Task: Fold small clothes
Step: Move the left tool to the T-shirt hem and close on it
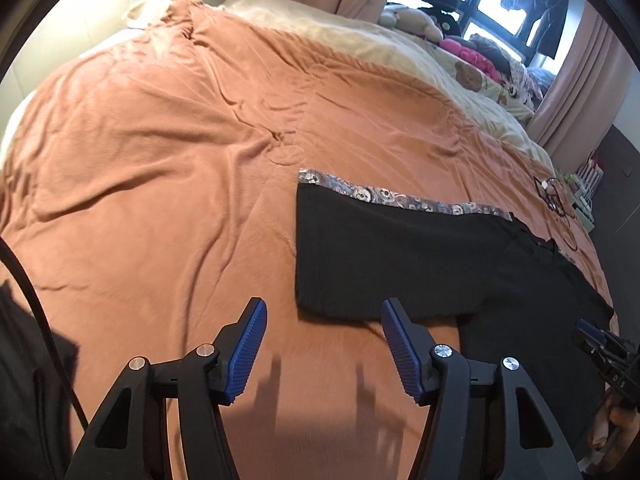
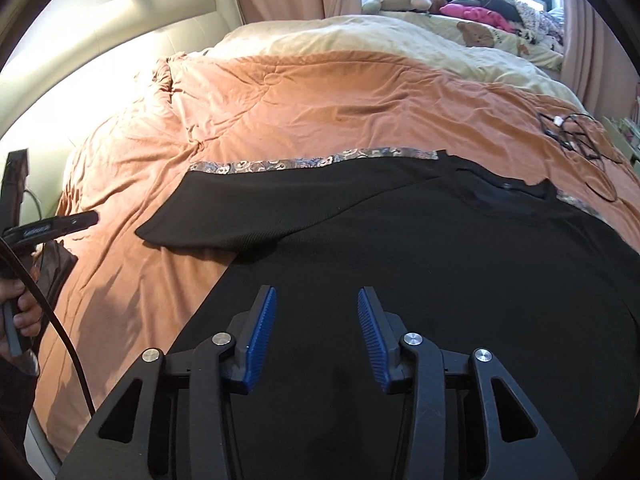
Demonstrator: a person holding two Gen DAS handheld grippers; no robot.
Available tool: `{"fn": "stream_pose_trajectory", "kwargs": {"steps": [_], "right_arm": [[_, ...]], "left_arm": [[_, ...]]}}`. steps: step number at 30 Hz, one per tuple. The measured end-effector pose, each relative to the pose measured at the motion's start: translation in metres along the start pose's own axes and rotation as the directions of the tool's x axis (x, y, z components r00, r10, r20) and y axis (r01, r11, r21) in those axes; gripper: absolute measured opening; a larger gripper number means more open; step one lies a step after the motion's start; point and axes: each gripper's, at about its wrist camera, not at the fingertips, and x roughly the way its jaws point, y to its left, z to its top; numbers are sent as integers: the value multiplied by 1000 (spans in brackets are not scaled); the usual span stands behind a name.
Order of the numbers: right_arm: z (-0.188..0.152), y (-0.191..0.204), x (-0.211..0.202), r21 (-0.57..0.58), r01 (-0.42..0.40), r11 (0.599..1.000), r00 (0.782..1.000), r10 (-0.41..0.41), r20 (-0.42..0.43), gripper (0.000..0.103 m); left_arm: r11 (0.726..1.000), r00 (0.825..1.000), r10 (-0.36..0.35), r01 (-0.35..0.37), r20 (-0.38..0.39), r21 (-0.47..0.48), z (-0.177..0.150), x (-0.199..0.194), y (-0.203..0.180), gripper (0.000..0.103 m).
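Note:
A black garment with a patterned grey trim lies flat on the orange bedspread. Its sleeve reaches left, its body spreads to the right. My left gripper is open and empty, above the bedspread just before the sleeve's near edge. In the right wrist view the garment fills the lower half and the trim runs along its far edge. My right gripper is open and empty over the garment's body. The left gripper shows at the left edge there.
A cream blanket covers the far part of the bed. Stuffed toys and pink clothes lie by the window. Black cables lie on the bedspread at the right. A padded headboard stands at the left. A black cable hangs at the left.

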Motion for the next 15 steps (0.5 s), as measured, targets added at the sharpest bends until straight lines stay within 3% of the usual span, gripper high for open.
{"fn": "stream_pose_trajectory", "kwargs": {"steps": [7, 10, 15], "right_arm": [[23, -10, 57, 7, -17, 1000, 1000, 17, -26, 32], [31, -13, 81, 7, -29, 1000, 999, 30, -38, 26], [39, -17, 115, 14, -44, 999, 998, 45, -51, 25]], "left_arm": [[997, 997, 23, -17, -79, 80, 28, 75, -3, 56], [997, 995, 20, -13, -101, 72, 35, 97, 0, 56], [996, 989, 50, -39, -137, 85, 45, 128, 4, 56]]}}
